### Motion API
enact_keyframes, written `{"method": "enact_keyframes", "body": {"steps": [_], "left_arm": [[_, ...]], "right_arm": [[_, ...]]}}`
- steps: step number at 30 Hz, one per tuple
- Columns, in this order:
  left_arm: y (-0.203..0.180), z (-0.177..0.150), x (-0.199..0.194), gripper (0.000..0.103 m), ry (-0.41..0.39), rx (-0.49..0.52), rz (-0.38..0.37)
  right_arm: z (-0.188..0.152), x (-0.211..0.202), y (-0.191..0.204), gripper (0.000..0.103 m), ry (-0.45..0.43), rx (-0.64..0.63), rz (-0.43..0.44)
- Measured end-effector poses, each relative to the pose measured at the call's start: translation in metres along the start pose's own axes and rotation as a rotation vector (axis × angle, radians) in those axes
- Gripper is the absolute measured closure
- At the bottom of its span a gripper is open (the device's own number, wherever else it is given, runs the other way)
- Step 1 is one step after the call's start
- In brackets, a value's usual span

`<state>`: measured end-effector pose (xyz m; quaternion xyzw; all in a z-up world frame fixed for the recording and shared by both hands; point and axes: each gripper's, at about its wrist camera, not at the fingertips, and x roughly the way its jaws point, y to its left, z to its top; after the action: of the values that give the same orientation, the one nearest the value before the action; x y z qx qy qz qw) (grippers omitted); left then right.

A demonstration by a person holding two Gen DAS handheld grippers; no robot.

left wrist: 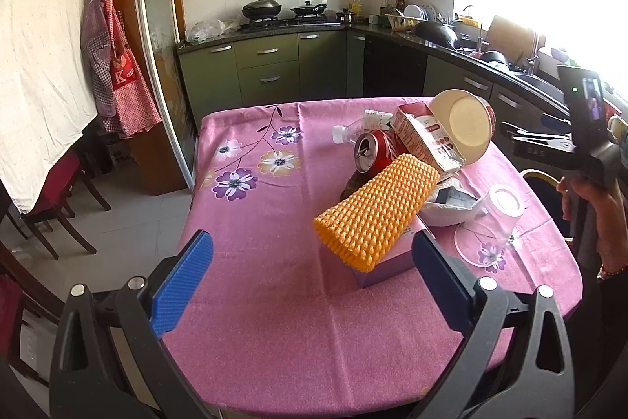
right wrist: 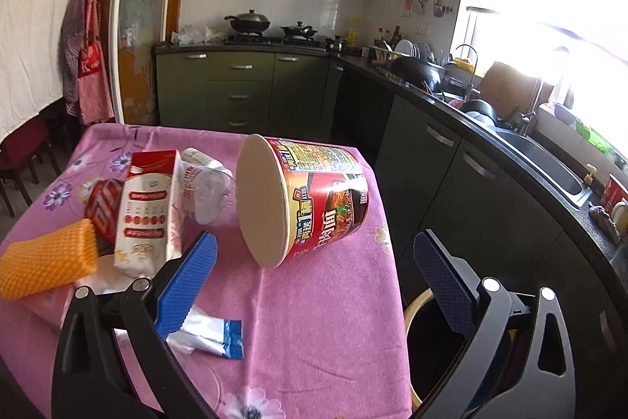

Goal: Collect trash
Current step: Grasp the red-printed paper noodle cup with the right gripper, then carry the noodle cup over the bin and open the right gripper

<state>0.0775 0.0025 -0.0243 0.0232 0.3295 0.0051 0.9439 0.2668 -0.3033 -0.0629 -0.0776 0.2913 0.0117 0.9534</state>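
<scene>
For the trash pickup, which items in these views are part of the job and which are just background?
Job items:
- red instant-noodle cup on its side
- crushed red soda can
- orange foam fruit net
- red-and-white carton
- clear plastic bottle
- silver-blue sachet
- dark bin beside the table

Background:
- black woks on the stove
- checked aprons

Reading a white "K" on the red apron (left wrist: pixel 121 77) by the door — clear enough. Chinese print and a big "1" across the noodle cup (right wrist: pixel 314 199), mostly too warped to make out.
</scene>
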Motion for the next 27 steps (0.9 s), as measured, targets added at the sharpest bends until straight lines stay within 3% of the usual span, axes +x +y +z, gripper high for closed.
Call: {"method": "enact_keyframes", "body": {"steps": [6, 8, 10, 13, 15, 19, 27], "left_arm": [[0.001, 0.013, 0.023, 0.007, 0.018, 0.001, -0.017], [0.000, 0.015, 0.029, 0.007, 0.024, 0.001, -0.025], [-0.001, 0.015, 0.034, 0.007, 0.031, 0.004, -0.027], [-0.002, 0.016, 0.039, 0.007, 0.043, 0.003, -0.030], [-0.004, 0.016, 0.040, 0.007, 0.046, 0.003, -0.030], [-0.003, 0.015, 0.039, 0.007, 0.041, 0.003, -0.029], [0.000, 0.012, 0.028, 0.007, 0.021, 0.001, -0.023]], "right_arm": [[0.013, 0.072, -0.002, 0.004, 0.067, 0.051, -0.071], [0.012, 0.084, -0.006, 0.008, 0.071, 0.074, -0.081], [0.012, 0.091, -0.012, 0.023, 0.075, 0.092, -0.082], [0.008, 0.092, -0.022, 0.053, 0.064, 0.113, -0.078], [0.005, 0.088, -0.029, 0.083, 0.051, 0.118, -0.097], [0.002, 0.074, -0.039, 0.093, 0.032, 0.132, -0.104], [0.007, 0.029, -0.080, 0.097, 0.025, 0.187, -0.041]]}}
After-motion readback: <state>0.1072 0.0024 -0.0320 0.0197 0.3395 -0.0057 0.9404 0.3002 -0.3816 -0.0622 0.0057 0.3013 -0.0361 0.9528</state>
